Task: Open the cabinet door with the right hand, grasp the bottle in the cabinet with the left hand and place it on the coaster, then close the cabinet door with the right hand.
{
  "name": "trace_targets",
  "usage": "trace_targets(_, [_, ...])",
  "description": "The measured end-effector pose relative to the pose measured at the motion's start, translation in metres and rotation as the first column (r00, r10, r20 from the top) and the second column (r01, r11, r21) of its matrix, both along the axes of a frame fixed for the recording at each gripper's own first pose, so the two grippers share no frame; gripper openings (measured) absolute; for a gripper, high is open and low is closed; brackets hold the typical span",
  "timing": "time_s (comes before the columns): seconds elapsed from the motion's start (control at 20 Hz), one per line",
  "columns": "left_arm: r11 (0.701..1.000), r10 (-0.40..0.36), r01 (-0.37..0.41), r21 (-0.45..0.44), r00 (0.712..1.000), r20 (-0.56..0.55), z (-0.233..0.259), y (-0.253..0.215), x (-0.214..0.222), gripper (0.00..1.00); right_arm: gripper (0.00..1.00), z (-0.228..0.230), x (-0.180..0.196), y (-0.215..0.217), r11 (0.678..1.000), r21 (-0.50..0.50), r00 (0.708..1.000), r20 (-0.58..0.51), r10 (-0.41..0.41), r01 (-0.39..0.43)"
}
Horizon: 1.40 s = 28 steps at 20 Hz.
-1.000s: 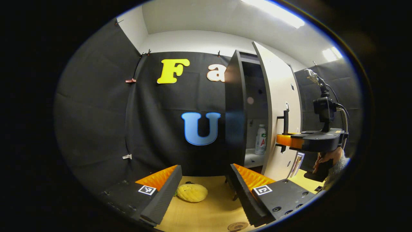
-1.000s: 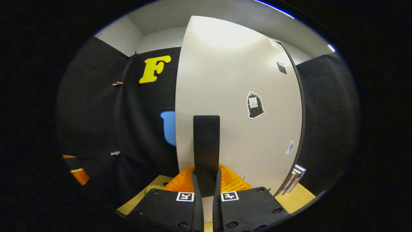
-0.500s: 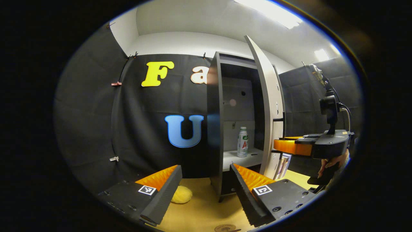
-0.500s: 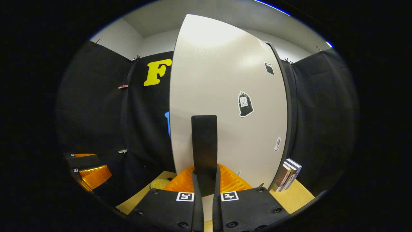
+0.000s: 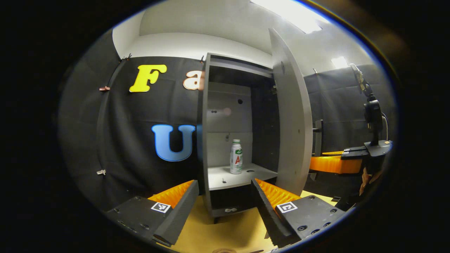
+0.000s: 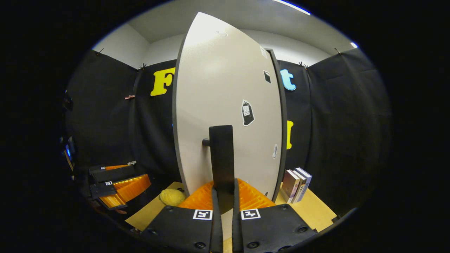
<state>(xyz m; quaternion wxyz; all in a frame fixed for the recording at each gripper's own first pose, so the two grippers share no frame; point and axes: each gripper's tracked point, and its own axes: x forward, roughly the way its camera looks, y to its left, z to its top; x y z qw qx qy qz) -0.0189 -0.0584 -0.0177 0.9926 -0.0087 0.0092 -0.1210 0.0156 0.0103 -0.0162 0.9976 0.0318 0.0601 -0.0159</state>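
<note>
The cabinet door [image 5: 291,116] has swung wider; the right gripper [image 6: 225,200] apparently clamps its handle [image 6: 221,158], while the left gripper [image 5: 225,196], jaws wide and empty, faces the bottle [image 5: 236,156] at the shelf's [image 5: 225,180] back edge.

One cabinet [image 5: 211,116], one bottle [image 5: 236,161], three books [image 6: 296,184], one yellow lump [image 6: 172,197].
</note>
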Motion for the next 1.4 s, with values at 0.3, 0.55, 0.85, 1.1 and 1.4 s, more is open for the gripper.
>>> trace_targets(0.3, [0.994, -0.112, 0.112, -0.017, 0.994, 0.002, -0.001, -0.055, 0.009, 0.94, 0.14, 0.000, -0.019, -0.038, 0.997, -0.007, 0.997, -0.014, -0.074, 0.074])
trace_targets(0.55, [0.988, -0.157, 0.157, -0.015, 0.988, 0.010, -0.001, -0.084, 0.013, 0.94, 0.13, 0.011, -0.032, -0.069, 0.992, 0.044, 0.993, 0.004, -0.118, 0.118])
trace_targets(0.85, [0.989, -0.145, 0.146, -0.017, 0.989, 0.008, 0.000, -0.108, 0.024, 0.94, 0.13, 0.027, -0.042, -0.123, 0.982, 0.063, 0.983, 0.038, -0.179, 0.176])
trace_targets(1.1, [0.992, -0.128, 0.128, -0.005, 0.992, 0.012, 0.002, -0.127, 0.027, 0.94, 0.08, 0.027, -0.048, -0.156, 0.983, 0.048, 0.983, 0.024, -0.181, 0.180])
trace_targets(1.4, [0.994, -0.108, 0.108, 0.014, 0.994, 0.033, 0.008, -0.148, 0.033, 0.94, 0.07, 0.028, -0.049, -0.175, 0.991, 0.038, 0.991, 0.029, -0.129, 0.128])
